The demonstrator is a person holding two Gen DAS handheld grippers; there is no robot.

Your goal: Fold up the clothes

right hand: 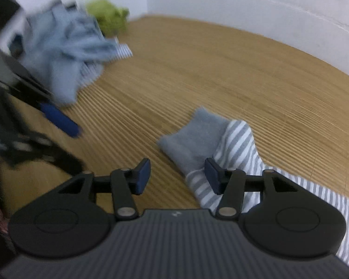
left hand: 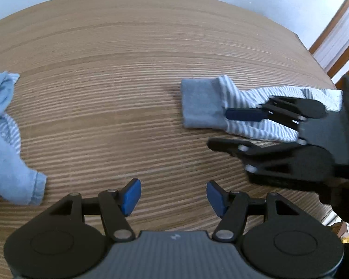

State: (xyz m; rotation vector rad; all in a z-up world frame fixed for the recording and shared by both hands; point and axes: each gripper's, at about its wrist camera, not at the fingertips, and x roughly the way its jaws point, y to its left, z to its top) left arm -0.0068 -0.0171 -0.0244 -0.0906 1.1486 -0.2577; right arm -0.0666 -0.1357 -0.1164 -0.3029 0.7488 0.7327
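A grey-and-white striped garment (left hand: 256,114) with a plain grey cuff (left hand: 199,103) lies on the wooden table at the right. My right gripper (left hand: 221,127) hovers open over its sleeve, one blue pad (left hand: 244,114) above the stripes. In the right wrist view the same garment (right hand: 235,146) and cuff (right hand: 193,137) lie just ahead of the open right gripper (right hand: 176,176). My left gripper (left hand: 173,196) is open and empty over bare wood. A light blue denim shirt (left hand: 4,139) lies crumpled at the left.
The wooden table (left hand: 128,58) ends at a white wall behind. In the right wrist view the blue shirt pile (right hand: 65,53) and a green cloth (right hand: 108,16) lie at the far left corner. My left gripper's blue pad (right hand: 60,118) shows blurred at left.
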